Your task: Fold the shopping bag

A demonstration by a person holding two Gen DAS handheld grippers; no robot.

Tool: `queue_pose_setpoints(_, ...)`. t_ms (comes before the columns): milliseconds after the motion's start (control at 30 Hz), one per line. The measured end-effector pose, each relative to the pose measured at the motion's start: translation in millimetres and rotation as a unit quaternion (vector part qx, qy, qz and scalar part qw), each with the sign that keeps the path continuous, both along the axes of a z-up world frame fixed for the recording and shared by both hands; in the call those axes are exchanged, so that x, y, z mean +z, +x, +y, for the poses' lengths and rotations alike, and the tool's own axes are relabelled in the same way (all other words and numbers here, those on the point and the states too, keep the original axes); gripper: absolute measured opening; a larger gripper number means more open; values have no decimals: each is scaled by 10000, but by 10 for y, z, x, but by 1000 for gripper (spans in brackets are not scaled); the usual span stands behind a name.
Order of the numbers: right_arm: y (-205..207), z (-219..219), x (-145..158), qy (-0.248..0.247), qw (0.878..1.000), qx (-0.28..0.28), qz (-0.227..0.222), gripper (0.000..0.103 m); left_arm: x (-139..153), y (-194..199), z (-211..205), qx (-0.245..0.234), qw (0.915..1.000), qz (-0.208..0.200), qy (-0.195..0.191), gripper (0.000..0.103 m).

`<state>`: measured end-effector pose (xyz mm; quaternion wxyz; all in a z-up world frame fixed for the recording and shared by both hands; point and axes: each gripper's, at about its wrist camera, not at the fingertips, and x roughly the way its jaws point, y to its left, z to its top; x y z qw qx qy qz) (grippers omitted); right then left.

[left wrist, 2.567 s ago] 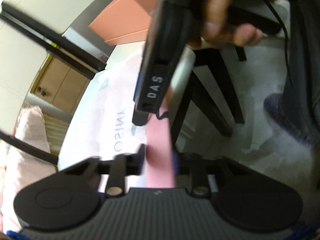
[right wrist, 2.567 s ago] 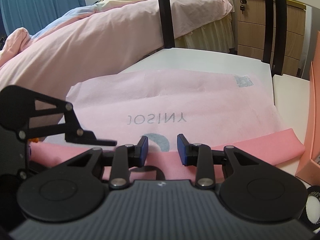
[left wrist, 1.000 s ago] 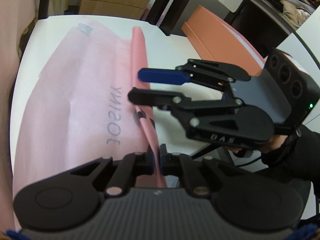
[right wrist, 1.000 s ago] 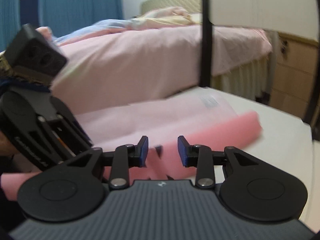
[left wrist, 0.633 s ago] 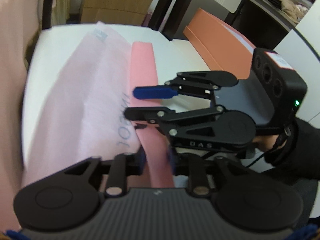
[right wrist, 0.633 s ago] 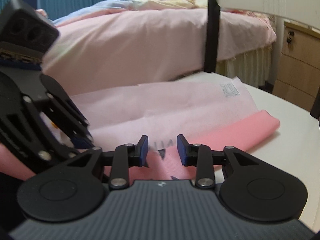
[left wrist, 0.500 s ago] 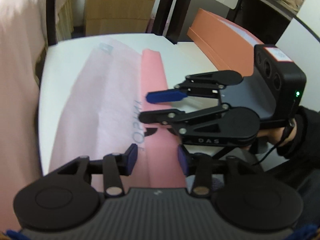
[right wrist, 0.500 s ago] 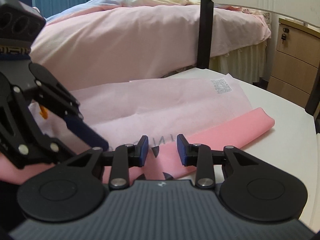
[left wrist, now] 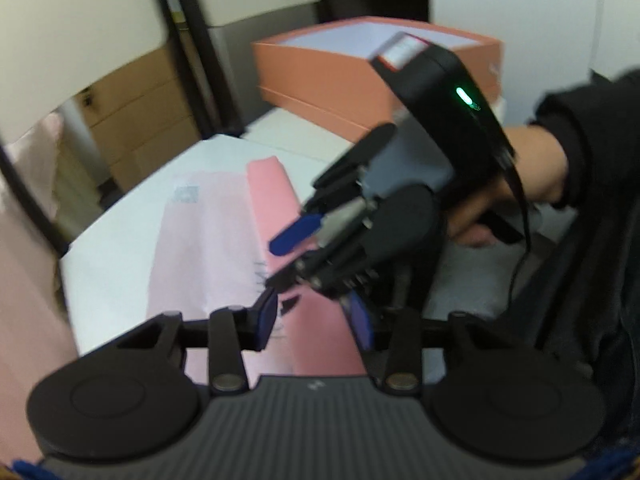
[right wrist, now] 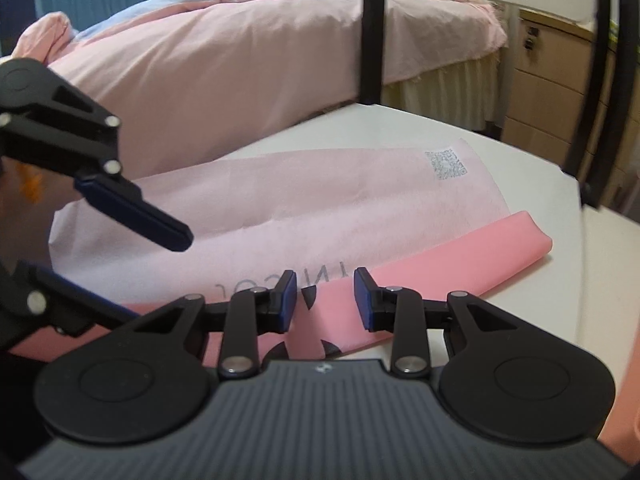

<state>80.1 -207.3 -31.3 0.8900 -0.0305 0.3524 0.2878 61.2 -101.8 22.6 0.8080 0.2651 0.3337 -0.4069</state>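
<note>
A pale pink shopping bag (right wrist: 320,196) lies flat on the white table (right wrist: 560,280), with dark lettering and a QR code patch (right wrist: 446,164). Its near edge is folded over as a darker pink strip (right wrist: 460,256), which also shows in the left wrist view (left wrist: 276,200). My left gripper (left wrist: 314,320) is open and empty just above the strip's near end. My right gripper (right wrist: 324,300) is open and empty over the strip's middle. In the left wrist view the right gripper (left wrist: 288,254) hovers open over the bag.
An orange box (left wrist: 360,68) stands on the table beyond the bag. A chair back with black posts (right wrist: 372,32) rises at the table's far edge. A bed with pink bedding (right wrist: 240,60) lies behind. A wooden drawer unit (right wrist: 552,92) stands at the right.
My left gripper let go of the folded pink strip and opened wide, then drew back and turned. My right gripper stayed open over the strip.
</note>
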Motion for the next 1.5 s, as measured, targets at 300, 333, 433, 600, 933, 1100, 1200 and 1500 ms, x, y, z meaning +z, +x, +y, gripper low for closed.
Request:
queue_pose_setpoints(300,-60,-303,26,566,9965,-351,502,33,-413,-293,-414,-347,9868,-916,1287,47)
queue_pose_setpoints(333,-63,-308,32,579,9961,-385,545,33,-471,-369,-457,-484,9805,-1193,1482,47)
queue_pose_setpoints(433,-66,-324,42,624,9948,-466,662,33,-658,-570,-538,-830,9592,-1820,1999,47)
queue_pose_setpoints(600,-65,-334,50,681,9932,-528,782,33,-906,-734,-603,-1259,9339,-2161,2556,49)
queue_pose_setpoints(933,-40,-356,46,682,9933,-407,837,33,-981,-613,-516,-989,9272,-2346,2747,49)
queue_pose_setpoints(1100,-42,-328,52,577,9944,-366,808,33,-1027,-584,-478,-863,9124,-2638,3008,49)
queue_pose_setpoints(1200,-53,-318,58,501,9951,-328,792,33,-1025,-583,-474,-960,9168,-2556,2915,45)
queue_pose_setpoints(1500,-202,-286,84,-12,9991,-14,435,33,-817,-522,-436,-890,9501,-2023,2202,15)
